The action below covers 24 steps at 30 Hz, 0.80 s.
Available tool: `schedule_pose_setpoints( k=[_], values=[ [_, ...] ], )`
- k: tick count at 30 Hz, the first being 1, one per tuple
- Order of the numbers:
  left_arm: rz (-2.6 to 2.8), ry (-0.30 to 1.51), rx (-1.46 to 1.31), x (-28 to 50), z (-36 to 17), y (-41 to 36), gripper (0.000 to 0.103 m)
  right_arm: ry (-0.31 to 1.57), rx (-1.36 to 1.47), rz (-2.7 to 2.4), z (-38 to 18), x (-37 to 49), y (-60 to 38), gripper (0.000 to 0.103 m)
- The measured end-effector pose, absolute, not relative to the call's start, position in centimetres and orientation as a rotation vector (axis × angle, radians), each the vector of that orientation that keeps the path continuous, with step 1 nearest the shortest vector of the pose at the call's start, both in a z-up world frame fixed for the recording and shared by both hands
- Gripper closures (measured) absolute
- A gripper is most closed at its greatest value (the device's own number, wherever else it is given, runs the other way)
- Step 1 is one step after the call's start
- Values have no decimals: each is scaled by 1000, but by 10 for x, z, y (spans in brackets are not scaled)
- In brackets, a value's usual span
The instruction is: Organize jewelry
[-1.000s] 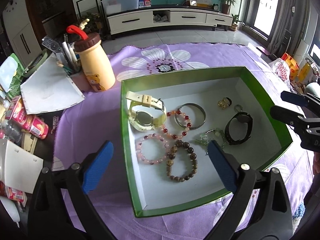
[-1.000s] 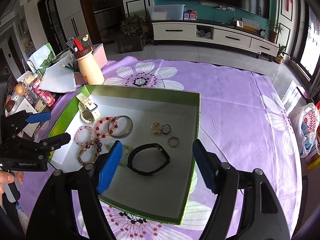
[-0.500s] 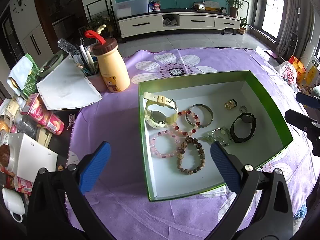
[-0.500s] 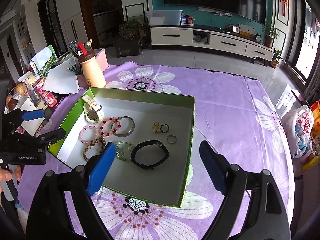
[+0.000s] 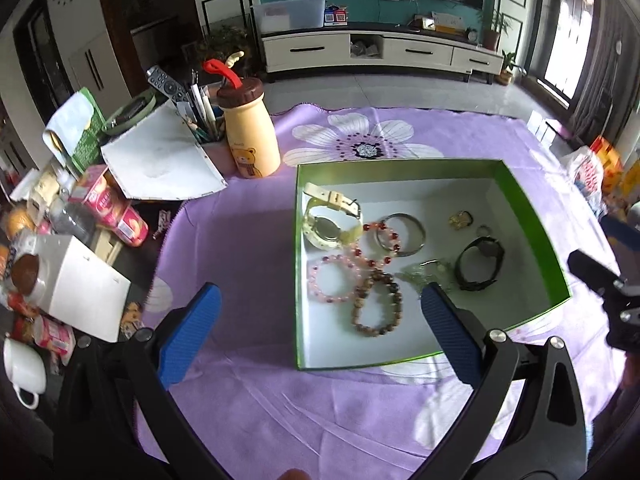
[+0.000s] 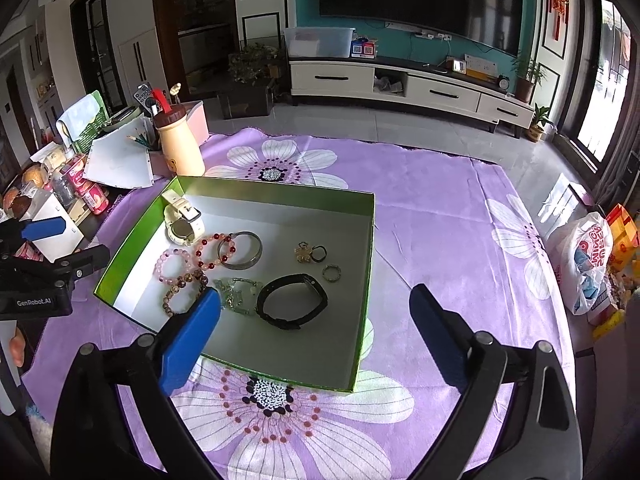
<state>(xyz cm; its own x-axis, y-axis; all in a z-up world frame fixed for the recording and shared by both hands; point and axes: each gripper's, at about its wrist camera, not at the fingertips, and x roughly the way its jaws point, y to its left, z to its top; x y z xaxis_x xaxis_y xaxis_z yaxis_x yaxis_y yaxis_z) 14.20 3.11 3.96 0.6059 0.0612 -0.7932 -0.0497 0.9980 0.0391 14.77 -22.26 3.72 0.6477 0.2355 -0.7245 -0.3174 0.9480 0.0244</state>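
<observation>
A green box (image 5: 532, 220) (image 6: 370, 272) with a white floor holds the jewelry. Inside lie a cream watch (image 5: 328, 224) (image 6: 182, 220), a red bead bracelet (image 5: 380, 240), a pink bead bracelet (image 5: 332, 280), a brown bead bracelet (image 5: 378, 306), a silver bangle (image 6: 242, 250), a black band (image 5: 480, 264) (image 6: 292, 306), a gold charm (image 6: 305, 252) and a small ring (image 6: 331, 273). My left gripper (image 5: 320, 332) is open and empty above the box's near left edge. My right gripper (image 6: 316, 330) is open and empty above the box's near right side.
The box sits on a purple flowered cloth (image 6: 440, 216). A yellow bear bottle (image 5: 250, 136) and a pen holder (image 5: 200, 120) stand at the back left. Papers, snack cans (image 5: 116, 212) and a mug (image 5: 22, 368) crowd the left edge. A plastic bag (image 6: 588, 256) lies right.
Both grippers have pulled back and up from the box, which now looks smaller and farther. Both stay open and empty. The jewelry has not moved.
</observation>
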Motion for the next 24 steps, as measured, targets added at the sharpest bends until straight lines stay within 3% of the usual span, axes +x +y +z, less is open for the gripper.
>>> schedule_pose_setpoints(
  k=[4, 24],
  values=[
    [37, 911, -30, 139, 45, 31, 2, 820, -98, 317, 40, 146, -222, 1],
    [96, 971, -21, 149, 52, 33, 2, 913, -82, 277, 54, 151, -204, 1]
  ],
)
